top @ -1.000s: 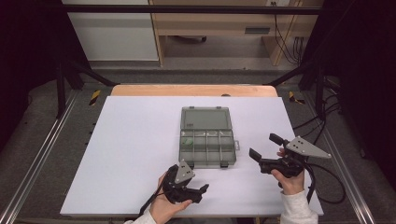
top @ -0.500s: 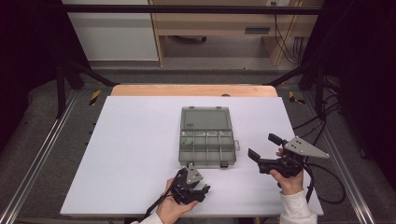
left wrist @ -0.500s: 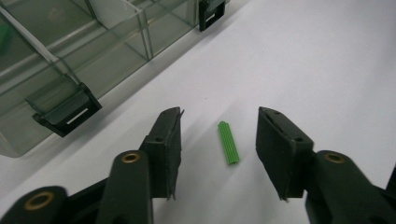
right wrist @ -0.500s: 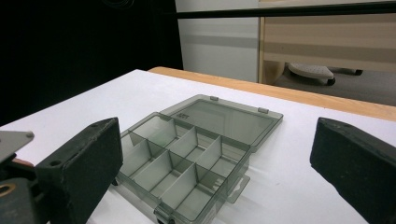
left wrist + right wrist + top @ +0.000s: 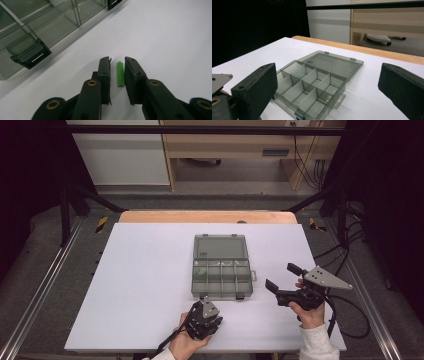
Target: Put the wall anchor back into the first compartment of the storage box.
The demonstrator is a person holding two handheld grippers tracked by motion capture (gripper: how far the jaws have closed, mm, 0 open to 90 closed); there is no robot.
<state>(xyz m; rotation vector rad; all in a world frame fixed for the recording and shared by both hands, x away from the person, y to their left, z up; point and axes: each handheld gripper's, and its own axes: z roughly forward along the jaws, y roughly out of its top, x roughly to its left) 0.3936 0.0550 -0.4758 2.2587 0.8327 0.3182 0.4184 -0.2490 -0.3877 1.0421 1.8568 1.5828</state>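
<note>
A small green ribbed wall plug (image 5: 120, 74) lies on the white table between the jaws of my left gripper (image 5: 117, 60). The jaws have just been closing. The right pad sits against the plug and a thin gap shows at the left pad. In the high view my left gripper (image 5: 206, 319) is at the table's front edge, just in front of an open grey compartment box (image 5: 221, 277). My right gripper (image 5: 281, 276) hovers to the right of the box, jaws wide apart and empty. The box (image 5: 312, 82) lies beyond those jaws.
The box's lid (image 5: 221, 247) lies flat open toward the far side. A green piece (image 5: 201, 269) sits in its left compartment. A latch tab (image 5: 31, 55) of the box juts out near my left jaw. Cables (image 5: 350, 315) trail off the table's right edge.
My left gripper's jaws have narrowed from wide apart to close around the green plug, and the hand shifted slightly right. The right gripper has kept still.
</note>
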